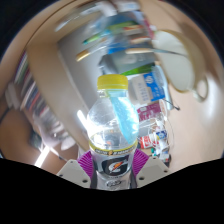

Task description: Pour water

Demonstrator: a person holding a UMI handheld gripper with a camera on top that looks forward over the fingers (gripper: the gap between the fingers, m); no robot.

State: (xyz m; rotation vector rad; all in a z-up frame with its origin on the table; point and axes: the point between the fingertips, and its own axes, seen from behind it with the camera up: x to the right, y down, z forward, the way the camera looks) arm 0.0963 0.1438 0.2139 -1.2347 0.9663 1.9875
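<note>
A clear plastic bottle (110, 135) fills the middle of my view. It sits just ahead of the camera, where the tool (110, 170) would hold it, and it rises away from me along the line of the fingers. It has a yellow cap (112, 82) at its far end and a purple and black label (110, 165) around its near end, with white and orange lettering I cannot read. The body above the label is see-through, and light glints off it. I cannot tell how much water is inside.

At each side of the label I see a small patch of pink, which I take to be the inner pads (88, 160) of the fingers. They lie right against the bottle, one on each side, so the tool looks clamped on the bottle at its labelled part. The fingers themselves are mostly hidden.

Beyond the bottle the room appears strongly tilted and smeared, so most of it is hard to name. Just beside the cap, on the right, is a cluster of coloured boxes or packets (150, 95) in blue, green and red. Further off on the right is a pale, rounded shape (175, 68), perhaps a bowl or a lamp; I cannot tell which. To the left run brownish blurred bands and a bright streak of light. I cannot make out any surface under the bottle.
</note>
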